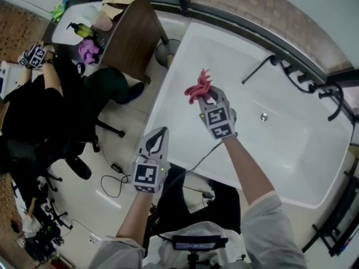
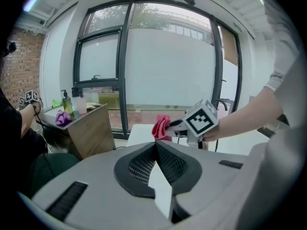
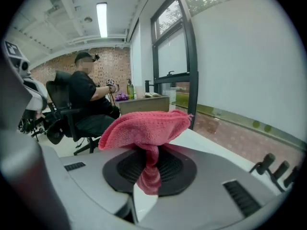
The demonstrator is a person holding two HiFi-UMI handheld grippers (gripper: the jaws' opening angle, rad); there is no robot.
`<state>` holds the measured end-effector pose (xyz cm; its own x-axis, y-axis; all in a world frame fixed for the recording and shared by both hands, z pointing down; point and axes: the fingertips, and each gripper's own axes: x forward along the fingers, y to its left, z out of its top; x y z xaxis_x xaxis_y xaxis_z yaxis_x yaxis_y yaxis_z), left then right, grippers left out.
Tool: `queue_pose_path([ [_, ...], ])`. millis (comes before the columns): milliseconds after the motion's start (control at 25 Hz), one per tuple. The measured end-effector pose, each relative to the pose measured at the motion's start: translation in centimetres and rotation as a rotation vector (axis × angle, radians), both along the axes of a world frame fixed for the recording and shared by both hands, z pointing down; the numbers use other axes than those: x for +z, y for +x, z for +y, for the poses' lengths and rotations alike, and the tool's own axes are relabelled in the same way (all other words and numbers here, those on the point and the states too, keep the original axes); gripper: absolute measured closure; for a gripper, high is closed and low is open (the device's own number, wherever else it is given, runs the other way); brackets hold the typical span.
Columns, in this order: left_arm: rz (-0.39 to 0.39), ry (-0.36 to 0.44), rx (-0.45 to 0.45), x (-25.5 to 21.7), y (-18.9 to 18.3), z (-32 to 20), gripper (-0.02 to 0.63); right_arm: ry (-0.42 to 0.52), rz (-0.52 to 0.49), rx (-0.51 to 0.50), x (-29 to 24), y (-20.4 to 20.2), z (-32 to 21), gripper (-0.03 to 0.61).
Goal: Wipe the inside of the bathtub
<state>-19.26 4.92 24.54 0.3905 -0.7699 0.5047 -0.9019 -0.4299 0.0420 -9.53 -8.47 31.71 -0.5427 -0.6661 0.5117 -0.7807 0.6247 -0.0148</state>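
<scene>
A white bathtub [image 1: 291, 150] fills the right half of the head view, with a drain [image 1: 263, 116] in its floor. My right gripper [image 1: 206, 97] is shut on a pink cloth [image 1: 197, 87] and hangs above the tub's left end. In the right gripper view the pink cloth [image 3: 146, 128] bunches out between the closed jaws. The left gripper view shows the cloth [image 2: 161, 126] and the right gripper's marker cube [image 2: 201, 119] ahead. My left gripper [image 1: 157, 138] is shut and empty, held over the tub's near rim.
A wooden cabinet [image 1: 132, 35] with bottles [image 1: 82, 29] stands left of the tub. A seated person in black [image 1: 39, 108] on an office chair is at far left. Black faucet fittings [image 1: 322, 91] sit on the tub's far right rim. Cables [image 1: 115, 178] lie on the floor.
</scene>
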Motion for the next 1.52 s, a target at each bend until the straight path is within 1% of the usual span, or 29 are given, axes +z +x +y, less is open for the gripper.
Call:
queue_pose_path([
  [120,0.012,0.012,-0.015,-2.7,1.0,1.3,0.609,0.033,-0.014,0.032,-4.7,4.1,3.4,0.529],
  [240,0.012,0.032,-0.021,-4.9,2.6,2.9,0.609,0.053,-0.017,0.056,-8.2,8.3,7.3,0.528],
  [400,0.021,0.076,-0.043,-9.0,5.7,5.0,0.609,0.031,-0.034,0.086,-11.9,15.0,12.9,0.528],
  [520,0.024,0.113,-0.026,-12.7,8.1,6.8,0.609,0.009,-0.073,0.132,-14.8,19.7,17.2,0.528],
  [640,0.037,0.131,-0.016,-15.5,9.9,8.7,0.609,-0.009,-0.121,0.174,-17.3,24.1,21.6,0.527],
  [720,0.046,0.130,-0.001,-16.6,11.2,9.5,0.609,-0.015,-0.111,0.206,-18.5,26.7,24.0,0.526],
  [800,0.049,0.126,0.039,-17.8,12.3,10.1,0.609,-0.011,-0.100,0.256,-19.7,28.7,25.7,0.526],
  [880,0.059,0.123,0.084,-18.7,12.9,10.4,0.609,-0.001,-0.100,0.309,-20.7,30.0,26.8,0.526],
  [1000,0.064,0.117,0.138,-19.0,12.7,10.3,0.609,0.005,-0.112,0.397,-21.7,30.7,27.8,0.526],
  [1120,0.070,0.112,0.170,-18.8,12.2,10.6,0.609,-0.008,-0.117,0.509,-21.2,31.7,30.3,0.526],
  [1240,0.094,0.119,0.194,-18.9,11.4,10.2,0.609,-0.031,-0.127,0.606,-20.3,32.0,32.3,0.526],
  [1360,0.120,0.124,0.223,-19.1,10.1,10.1,0.609,-0.050,-0.151,0.682,-20.1,31.5,34.2,0.526],
  [1520,0.146,0.113,0.265,-18.8,9.7,10.6,0.609,-0.050,-0.134,0.756,-20.9,32.1,36.2,0.526],
])
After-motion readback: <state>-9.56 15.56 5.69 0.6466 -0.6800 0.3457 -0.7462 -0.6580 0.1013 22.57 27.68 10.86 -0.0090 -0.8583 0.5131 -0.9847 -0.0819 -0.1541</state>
